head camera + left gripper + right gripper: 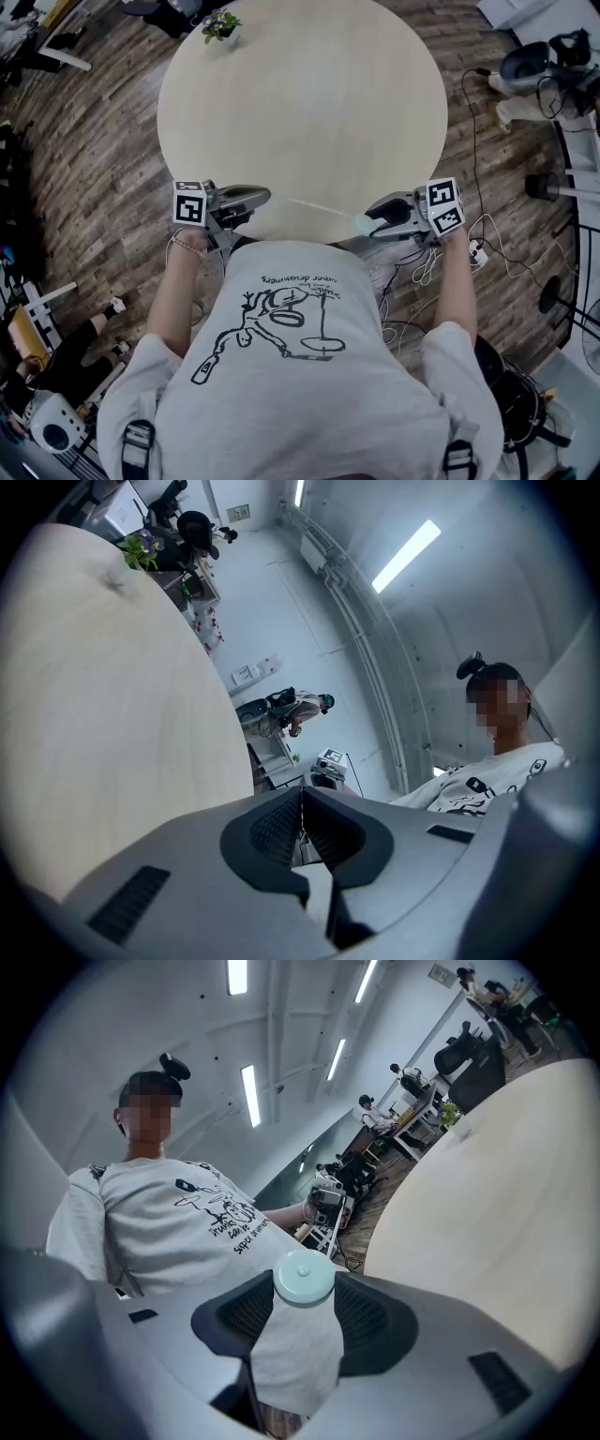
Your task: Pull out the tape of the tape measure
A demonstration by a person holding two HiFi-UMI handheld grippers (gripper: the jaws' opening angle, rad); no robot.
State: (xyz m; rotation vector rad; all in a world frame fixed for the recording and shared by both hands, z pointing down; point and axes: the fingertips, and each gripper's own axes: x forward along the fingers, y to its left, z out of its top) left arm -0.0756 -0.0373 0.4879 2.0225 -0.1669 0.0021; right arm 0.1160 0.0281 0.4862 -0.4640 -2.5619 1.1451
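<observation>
R gripper (302, 1309) grips the round mint tape measure (303, 1277) btwn its pads, jaws wide around it. L gripper (302, 834) is pinched thin on the tape (314, 206) end. The tape runs straight btwn the two, over the table (300, 94) near edge.

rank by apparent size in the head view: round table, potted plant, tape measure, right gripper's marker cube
1. round table
2. marker cube and potted plant, too alike to rank; the cube is nearer
3. tape measure, partly hidden by jaws
</observation>
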